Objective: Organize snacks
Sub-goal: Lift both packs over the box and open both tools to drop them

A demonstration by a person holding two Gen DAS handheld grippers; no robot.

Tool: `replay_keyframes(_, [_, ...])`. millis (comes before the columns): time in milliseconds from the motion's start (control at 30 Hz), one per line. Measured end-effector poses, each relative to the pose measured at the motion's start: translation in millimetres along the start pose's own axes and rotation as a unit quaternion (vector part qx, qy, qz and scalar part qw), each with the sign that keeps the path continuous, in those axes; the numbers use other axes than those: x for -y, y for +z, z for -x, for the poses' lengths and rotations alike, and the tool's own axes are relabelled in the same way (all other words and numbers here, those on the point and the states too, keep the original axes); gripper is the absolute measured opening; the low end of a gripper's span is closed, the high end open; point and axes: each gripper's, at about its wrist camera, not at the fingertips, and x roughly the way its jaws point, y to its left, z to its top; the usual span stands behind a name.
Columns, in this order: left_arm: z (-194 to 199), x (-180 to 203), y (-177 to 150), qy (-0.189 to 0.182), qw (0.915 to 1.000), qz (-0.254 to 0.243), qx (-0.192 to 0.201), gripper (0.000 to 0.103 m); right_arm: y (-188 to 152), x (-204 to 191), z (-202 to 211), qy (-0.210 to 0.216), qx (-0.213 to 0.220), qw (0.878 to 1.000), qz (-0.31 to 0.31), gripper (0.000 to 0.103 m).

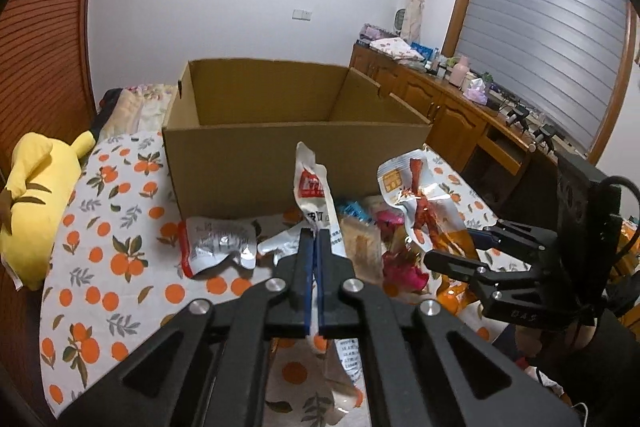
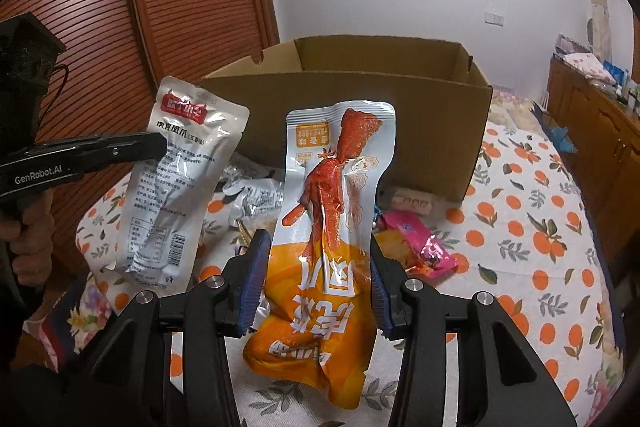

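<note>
Each hand-held gripper grips a packet: left (image 1: 315, 239) silver packet (image 1: 314, 187), right (image 2: 316, 267) orange packet (image 2: 332, 211).

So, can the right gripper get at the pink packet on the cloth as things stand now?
Probably not yet. The right gripper is shut on the orange packet, so its fingers are full. The pink packet lies uncovered just to its right on the cloth, so the way looks free once the orange one is dropped.

Soft, even indoor light fills both views, with faint shadows. Glare glints off the silver snack pouch (image 2: 180, 183). Fisheye bending curves the edges; corners are black, and detail is slightly soft.
</note>
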Motion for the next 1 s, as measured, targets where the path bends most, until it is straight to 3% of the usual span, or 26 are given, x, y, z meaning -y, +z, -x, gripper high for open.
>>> replay_keyframes(533, [42.5, 12.7, 82.0, 0.008, 0.9962, -0.038, 0.079, 0.0, 62.4, 8.1, 29.2, -0.011, 0.063, 0.998, 0.016, 0.046])
replay_keyframes(1000, [16.7, 0.4, 167.3, 0.049, 0.9906, -0.072, 0.105, 0.0, 131.3, 32.1, 7.0, -0.011, 0.087, 0.996, 0.009, 0.047])
